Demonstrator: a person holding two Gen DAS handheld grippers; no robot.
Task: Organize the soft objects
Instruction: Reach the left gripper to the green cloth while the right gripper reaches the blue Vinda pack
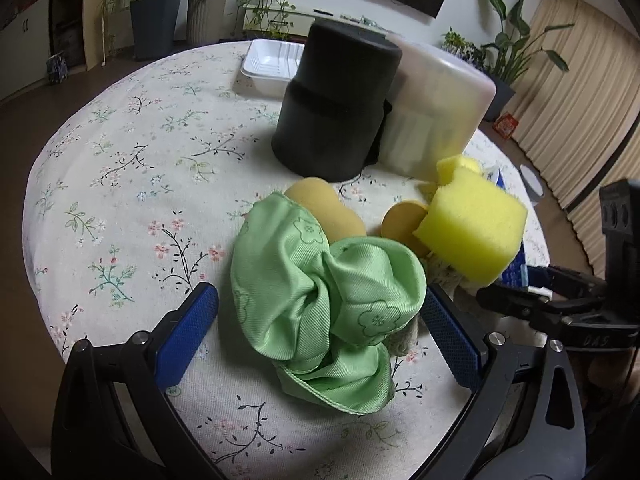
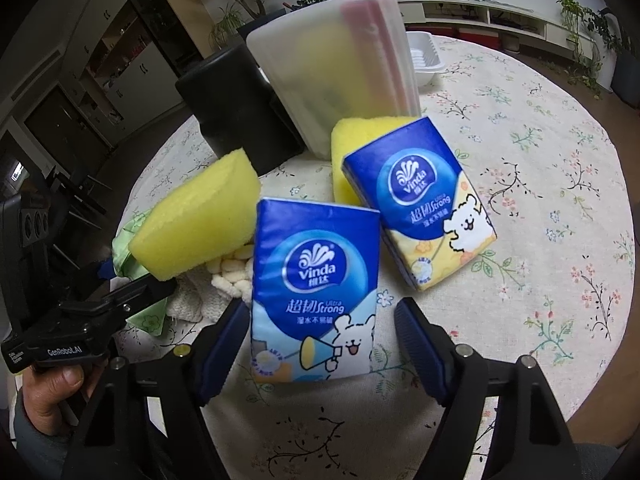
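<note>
Your left tool point(image 1: 320, 316) is standing wide open on the round table point(image 1: 132, 184) with its floral cloth, and the crumpled green cloth point(image 1: 316, 300) is lying between its blue pads, which are not pressing on it. Behind the cloth, tan sponges point(image 1: 328, 208) are resting near a black cylinder point(image 1: 332, 108) and a frosted plastic box point(image 1: 440, 108), with a white tray point(image 1: 268, 64) at the far edge. To the right, a yellow sponge point(image 1: 476, 224) is leaning over the pile. Potted plants point(image 1: 156, 20) are lining the far wall, and beige curtains point(image 1: 580, 92) are hanging at the right. Your right tool point(image 2: 320, 344) is sitting open around a blue Vinda tissue pack point(image 2: 316, 292); its left pad is just at the pack's edge while the right one is standing clear. A second tissue pack point(image 2: 420, 204) is lying beyond, partly on another yellow sponge point(image 2: 352, 140)
</note>
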